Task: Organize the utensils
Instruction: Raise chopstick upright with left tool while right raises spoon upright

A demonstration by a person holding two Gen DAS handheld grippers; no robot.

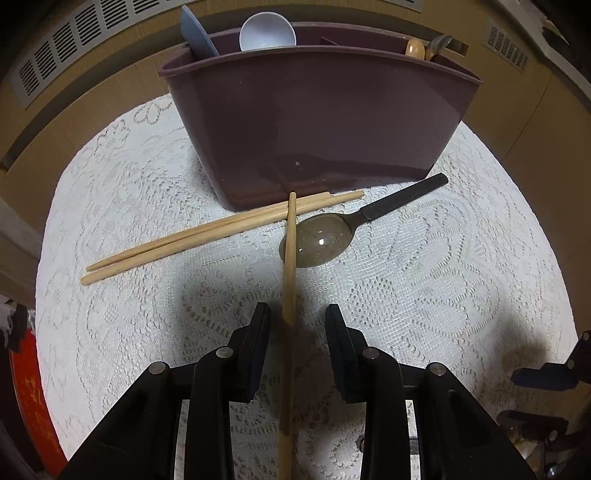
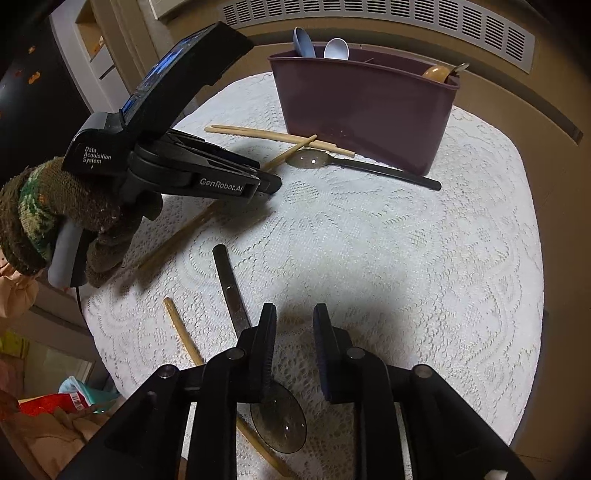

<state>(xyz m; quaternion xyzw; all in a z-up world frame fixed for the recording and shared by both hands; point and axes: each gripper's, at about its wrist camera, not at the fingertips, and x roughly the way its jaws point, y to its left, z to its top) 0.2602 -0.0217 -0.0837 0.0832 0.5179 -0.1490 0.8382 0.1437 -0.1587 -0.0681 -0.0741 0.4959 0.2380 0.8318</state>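
I note the left gripper (image 1: 297,317) with its jaws set wide apart over the lace-covered tabletop (image 1: 443,295); a single chopstick (image 1: 289,295) runs lengthwise through the gap between them, and neither pad closes on it. From the left wrist view I cannot tell whether that chopstick touches either finger. Its far end lies across a pair of chopsticks (image 1: 221,230) and beside the bowl of a dark-handled spoon (image 1: 317,240), all resting just in front of the purple utensil caddy (image 1: 321,122). The caddy stands upright at the far side of the tabletop and holds a white ladle (image 1: 267,31), a blue utensil (image 1: 195,33), and a wooden spoon (image 1: 414,48) with a metal one at its right end. I record the right gripper (image 2: 294,317) likewise wide, holding nothing, poised above a second spoon (image 2: 279,424) whose handle extends away under the left finger. A further chopstick (image 2: 184,332) lies on the cloth beside that spoon. In the right wrist view, a gloved hand (image 2: 74,221) grasps the left gripper's handle.
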